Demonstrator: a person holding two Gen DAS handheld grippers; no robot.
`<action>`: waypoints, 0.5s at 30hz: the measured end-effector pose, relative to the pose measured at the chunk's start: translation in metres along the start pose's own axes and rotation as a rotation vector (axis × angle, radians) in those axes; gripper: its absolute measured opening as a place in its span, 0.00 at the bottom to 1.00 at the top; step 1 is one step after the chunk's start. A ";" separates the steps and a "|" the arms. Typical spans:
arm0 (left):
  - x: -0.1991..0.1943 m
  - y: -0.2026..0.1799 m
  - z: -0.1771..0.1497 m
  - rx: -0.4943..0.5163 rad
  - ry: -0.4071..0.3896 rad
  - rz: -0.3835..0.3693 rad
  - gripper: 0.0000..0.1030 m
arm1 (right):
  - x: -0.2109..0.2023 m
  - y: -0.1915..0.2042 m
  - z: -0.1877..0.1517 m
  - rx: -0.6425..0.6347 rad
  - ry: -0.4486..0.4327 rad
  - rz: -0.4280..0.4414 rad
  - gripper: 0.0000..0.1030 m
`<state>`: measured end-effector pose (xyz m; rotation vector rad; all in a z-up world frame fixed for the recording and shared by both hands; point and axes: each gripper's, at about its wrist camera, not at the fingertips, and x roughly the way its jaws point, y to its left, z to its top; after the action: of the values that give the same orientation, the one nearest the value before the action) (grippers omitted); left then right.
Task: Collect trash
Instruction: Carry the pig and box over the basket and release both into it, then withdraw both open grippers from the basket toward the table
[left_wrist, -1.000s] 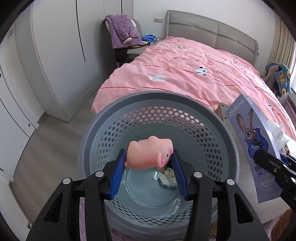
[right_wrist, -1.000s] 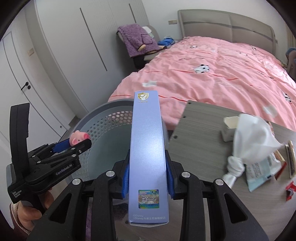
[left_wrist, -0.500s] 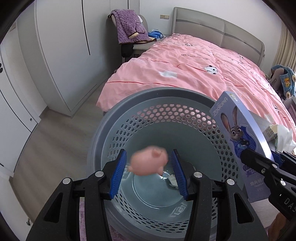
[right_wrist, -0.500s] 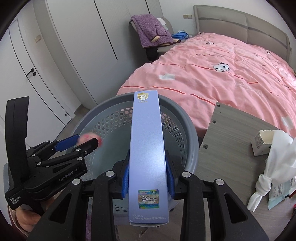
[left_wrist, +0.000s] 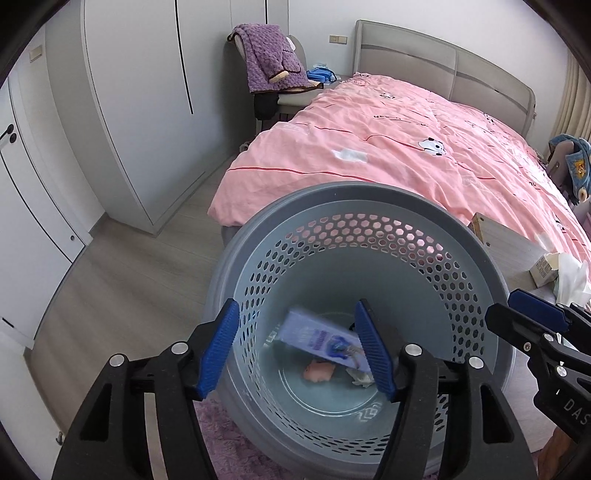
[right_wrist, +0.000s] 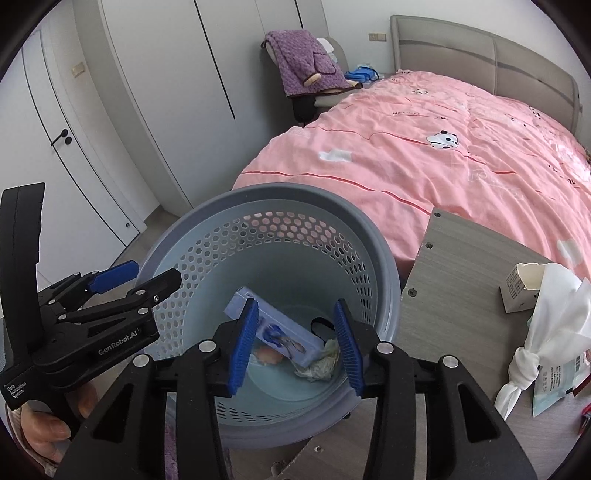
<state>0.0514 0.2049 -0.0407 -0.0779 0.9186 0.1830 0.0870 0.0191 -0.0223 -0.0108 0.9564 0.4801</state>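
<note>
A grey perforated trash basket (left_wrist: 369, 192) stands on the floor below both grippers; it also shows in the right wrist view (right_wrist: 288, 195). Inside it lie a pale blue cartoon box (left_wrist: 317, 338) (right_wrist: 280, 332), a pink pig toy (left_wrist: 319, 371) (right_wrist: 267, 355) and a crumpled paper wad (left_wrist: 360, 377) (right_wrist: 319, 363). My left gripper (left_wrist: 297, 350) is open and empty above the basket, and shows from the side in the right wrist view (right_wrist: 147, 275). My right gripper (right_wrist: 295, 349) is open and empty over the basket, its tip at the right edge of the left wrist view (left_wrist: 517, 314).
A grey wooden tabletop (right_wrist: 461, 280) sits right of the basket with a knotted white bag (right_wrist: 546, 332), a small carton (right_wrist: 517, 291) and packets (right_wrist: 554, 380). A pink bed (left_wrist: 406, 147) lies behind. White wardrobes (left_wrist: 129, 110) stand left, with a purple robe on a chair (left_wrist: 266, 62).
My left gripper opened and the pink pig toy fell into the basket. My right gripper opened and the blue box dropped in on top of it.
</note>
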 end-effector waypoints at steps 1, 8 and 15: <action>-0.001 0.000 0.000 -0.002 0.001 -0.001 0.62 | 0.000 0.000 -0.001 0.001 0.001 -0.001 0.41; -0.007 0.001 -0.002 -0.004 -0.005 0.000 0.64 | -0.004 -0.001 -0.003 0.007 -0.006 -0.009 0.42; -0.014 0.002 -0.005 -0.003 -0.016 0.008 0.66 | -0.012 0.001 -0.005 0.005 -0.019 -0.016 0.44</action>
<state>0.0388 0.2049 -0.0323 -0.0753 0.9025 0.1916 0.0776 0.0141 -0.0157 -0.0099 0.9380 0.4621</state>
